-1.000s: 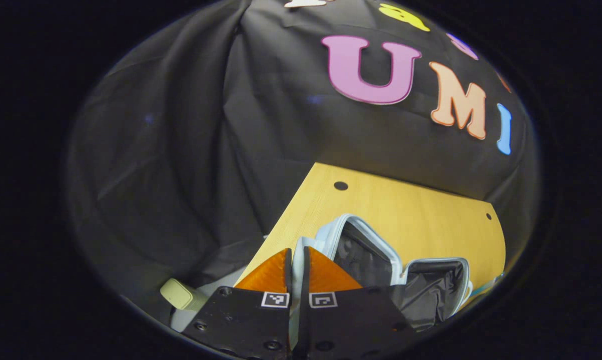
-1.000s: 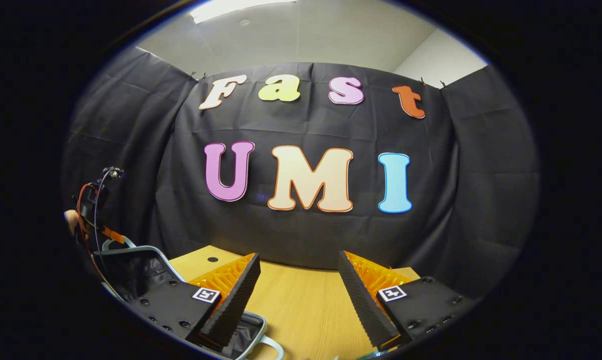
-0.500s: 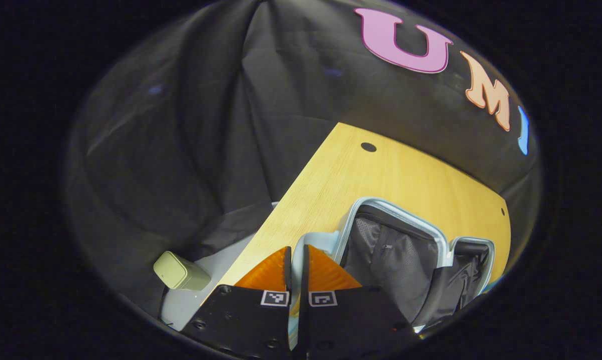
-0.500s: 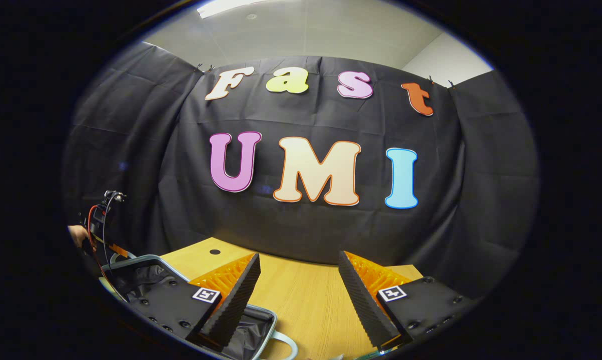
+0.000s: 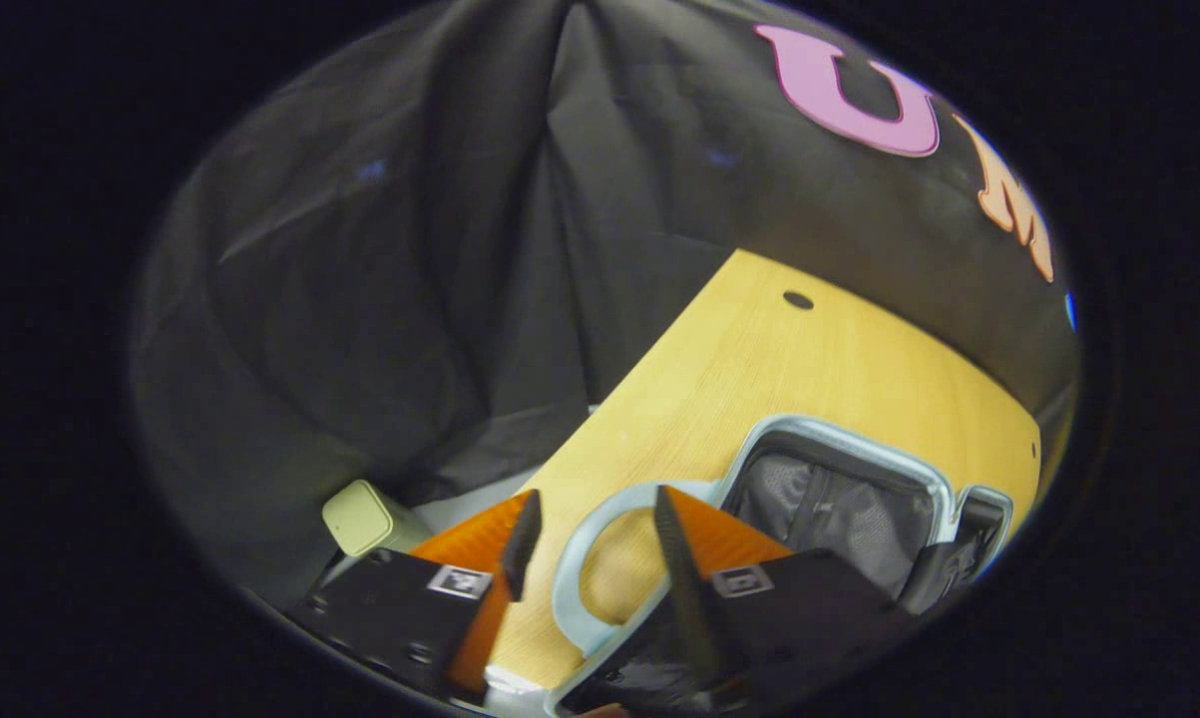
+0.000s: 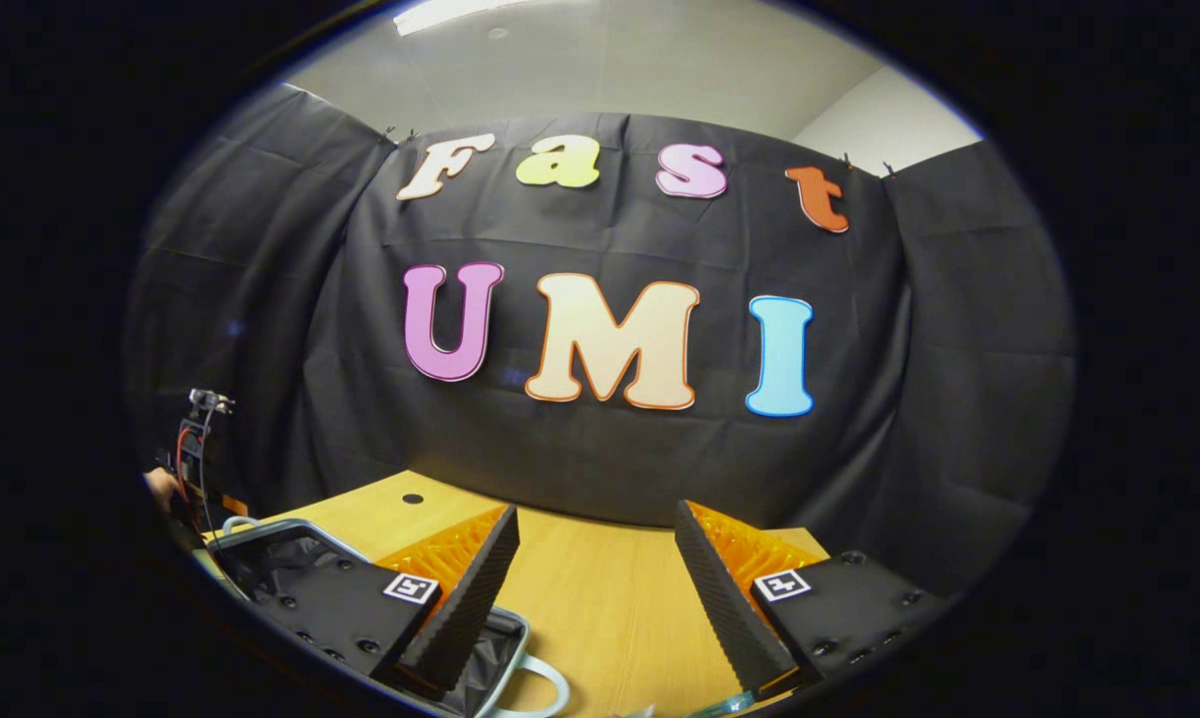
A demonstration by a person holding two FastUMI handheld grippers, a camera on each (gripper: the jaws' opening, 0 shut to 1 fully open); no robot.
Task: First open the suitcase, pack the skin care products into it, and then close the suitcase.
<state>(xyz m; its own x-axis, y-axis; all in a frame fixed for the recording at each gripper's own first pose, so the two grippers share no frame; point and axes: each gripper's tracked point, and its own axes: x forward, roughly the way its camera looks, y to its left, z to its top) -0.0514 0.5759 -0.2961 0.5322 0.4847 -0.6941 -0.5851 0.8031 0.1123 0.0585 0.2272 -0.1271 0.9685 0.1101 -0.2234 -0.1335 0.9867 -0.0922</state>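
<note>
Left claw (image 5: pixel 590 534) parted around curved handle (image 5: pixel 585 558), suitcase (image 5: pixel 839 499) seemingly mesh-lined

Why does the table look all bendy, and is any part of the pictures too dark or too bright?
Left gripper view: the fisheye lens tilts and curves the wooden table, the cloth corner beside it is dim, and the open suitcase lining is shadowy. Right gripper view: the cloth wall bulges outward, and the ceiling light glares white at the top.
</note>
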